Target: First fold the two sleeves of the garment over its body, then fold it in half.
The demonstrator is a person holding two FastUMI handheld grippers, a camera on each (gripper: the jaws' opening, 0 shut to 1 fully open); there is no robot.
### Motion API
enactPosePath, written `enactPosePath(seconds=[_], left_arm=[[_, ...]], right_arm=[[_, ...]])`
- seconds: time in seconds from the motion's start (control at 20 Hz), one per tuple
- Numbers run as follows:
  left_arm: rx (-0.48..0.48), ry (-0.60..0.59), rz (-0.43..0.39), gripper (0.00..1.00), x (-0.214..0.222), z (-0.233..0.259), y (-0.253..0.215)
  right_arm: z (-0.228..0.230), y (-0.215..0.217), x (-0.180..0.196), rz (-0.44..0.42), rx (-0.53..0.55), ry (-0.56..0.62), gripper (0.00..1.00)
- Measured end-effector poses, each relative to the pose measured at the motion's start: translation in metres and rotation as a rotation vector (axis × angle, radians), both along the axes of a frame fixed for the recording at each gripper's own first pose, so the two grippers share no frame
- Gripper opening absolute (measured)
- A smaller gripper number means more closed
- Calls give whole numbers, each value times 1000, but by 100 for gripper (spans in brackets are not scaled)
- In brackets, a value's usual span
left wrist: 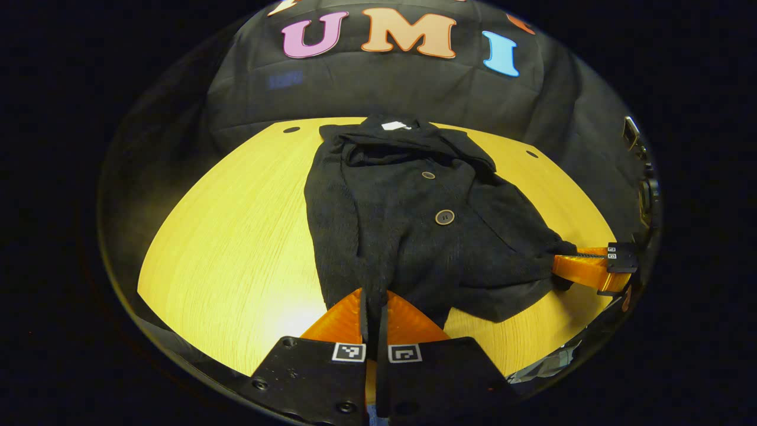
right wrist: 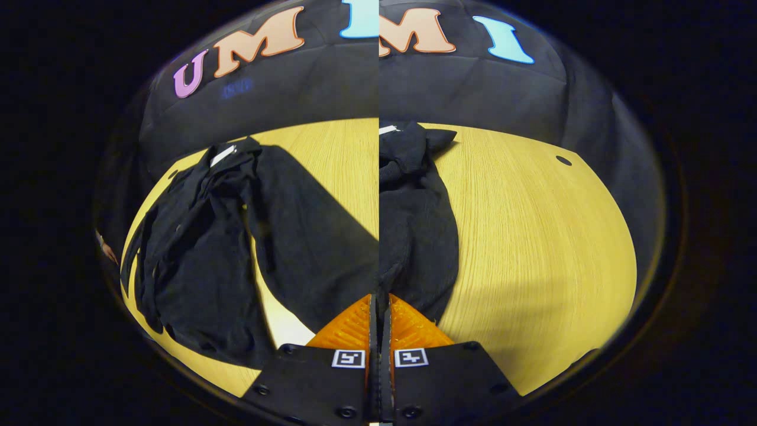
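A black buttoned garment (left wrist: 414, 236) lies on the yellow wooden table (left wrist: 236, 236), collar at the far side. My left gripper (left wrist: 374, 305) is shut on a fold of its cloth at the near edge, where the left sleeve (left wrist: 334, 225) runs down. At the right, my right gripper (left wrist: 562, 266) pinches the end of the other sleeve (left wrist: 514, 225), low over the table. In the right gripper view, that gripper (right wrist: 378, 310) is shut on black sleeve cloth (right wrist: 420, 236), and the garment's body (right wrist: 195, 266) lies to the left.
The table's near edge (left wrist: 195, 349) curves just below my left gripper. Bare wood (right wrist: 532, 236) spreads to the right of the sleeve. Small dark holes (right wrist: 563, 160) mark the tabletop's far corners. The booth's black cloth wall (left wrist: 414, 89) stands behind.
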State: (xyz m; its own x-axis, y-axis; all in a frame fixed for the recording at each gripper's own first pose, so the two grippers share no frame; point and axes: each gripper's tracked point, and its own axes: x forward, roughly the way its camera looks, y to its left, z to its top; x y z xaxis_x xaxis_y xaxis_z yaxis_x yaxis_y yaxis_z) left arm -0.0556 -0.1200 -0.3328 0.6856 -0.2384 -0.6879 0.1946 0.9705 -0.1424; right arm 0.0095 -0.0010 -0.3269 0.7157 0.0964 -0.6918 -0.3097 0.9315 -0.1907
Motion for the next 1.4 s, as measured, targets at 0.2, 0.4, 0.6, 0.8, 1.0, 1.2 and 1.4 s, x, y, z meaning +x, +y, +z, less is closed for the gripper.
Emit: enactPosePath(seconds=[0.2,0.4,0.6,0.8,1.0,1.2,1.4], left_arm=[[-12,-31,18,0,14,19,5],[-38,-97,20,0,41,50,8],[-39,-153,13,0,72,75,14],[-84,-189,19,0,108,93,18],[-111,-215,7,0,141,103,21],[-149,-236,-3,0,173,113,22],[-184,-242,-7,0,205,117,22]], right_arm=[[22,9,16,3,18,-47,4],[44,23,33,2,29,-92,4],[68,36,56,-3,32,-147,4],[95,52,88,-10,23,-207,4],[120,71,120,-20,25,-265,4],[135,85,152,-25,3,-303,4],[147,96,185,-41,-15,-346,4]])
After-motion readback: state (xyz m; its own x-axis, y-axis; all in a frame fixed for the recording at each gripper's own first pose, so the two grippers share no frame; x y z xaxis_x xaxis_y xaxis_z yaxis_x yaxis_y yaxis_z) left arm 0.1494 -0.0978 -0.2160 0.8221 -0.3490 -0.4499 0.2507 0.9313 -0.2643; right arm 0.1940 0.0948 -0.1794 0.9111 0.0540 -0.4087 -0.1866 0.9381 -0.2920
